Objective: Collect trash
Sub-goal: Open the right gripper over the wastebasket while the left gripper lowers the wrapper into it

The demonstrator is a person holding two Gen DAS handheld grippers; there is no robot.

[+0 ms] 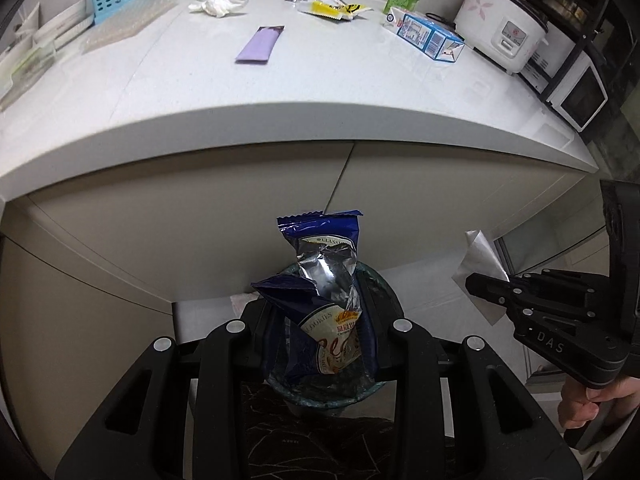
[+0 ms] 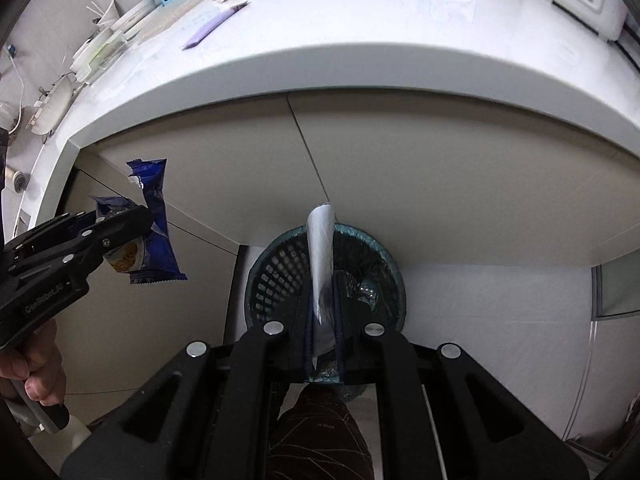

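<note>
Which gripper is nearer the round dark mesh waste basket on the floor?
About level, by these views: the left gripper with its blue cookie wrapper and the right gripper with its silver foil wrapper both hover over the basket.

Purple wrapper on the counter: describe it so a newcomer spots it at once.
On the white countertop, look in the open middle stretch, nearer the front edge than the other litter. The purple wrapper lies flat and alone: a long plain lilac strip, unprinted.

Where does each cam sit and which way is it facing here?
Left wrist: on the left gripper, facing down at the bin and counter; fingers clamp a cookie wrapper; right hand at right.
Right wrist: on the right gripper, same downward aim; fingers pinch a silver wrapper; left hand at left.
Shared: bin, counter, both wrappers, each other's gripper.
</note>
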